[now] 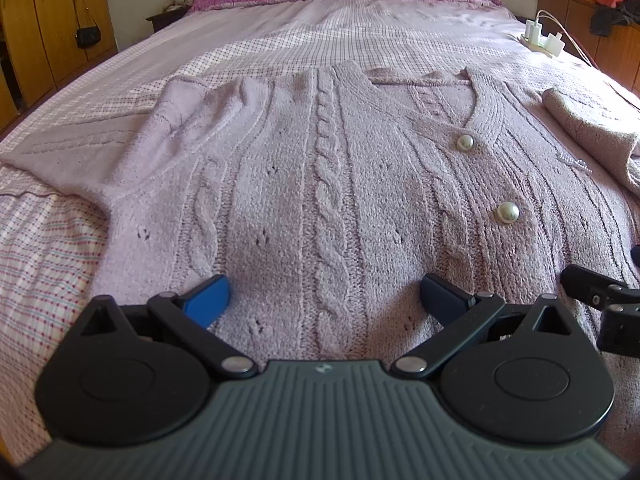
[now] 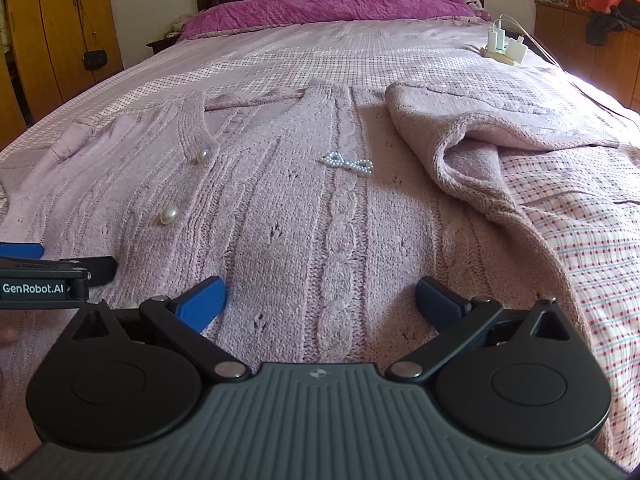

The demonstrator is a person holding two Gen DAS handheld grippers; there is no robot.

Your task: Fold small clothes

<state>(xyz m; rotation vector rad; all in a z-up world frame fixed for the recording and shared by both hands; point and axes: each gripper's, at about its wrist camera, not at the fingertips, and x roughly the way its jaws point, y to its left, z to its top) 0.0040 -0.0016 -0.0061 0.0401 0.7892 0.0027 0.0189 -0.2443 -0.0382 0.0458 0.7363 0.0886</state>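
Both grippers — left (image 1: pixel 324 296), right (image 2: pixel 320 298) — are held wide apart, empty, over the cardigan (image 1: pixel 320 180) hem. Folding is judged not yet begun; next, the hem must be gripped.

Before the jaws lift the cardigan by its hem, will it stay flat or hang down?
The cardigan will probably hang limp: its sleeve already lies crumpled. The thick cable knit looks rather heavy, so it may stretch. The pearl buttons seem closed and should keep the front together.
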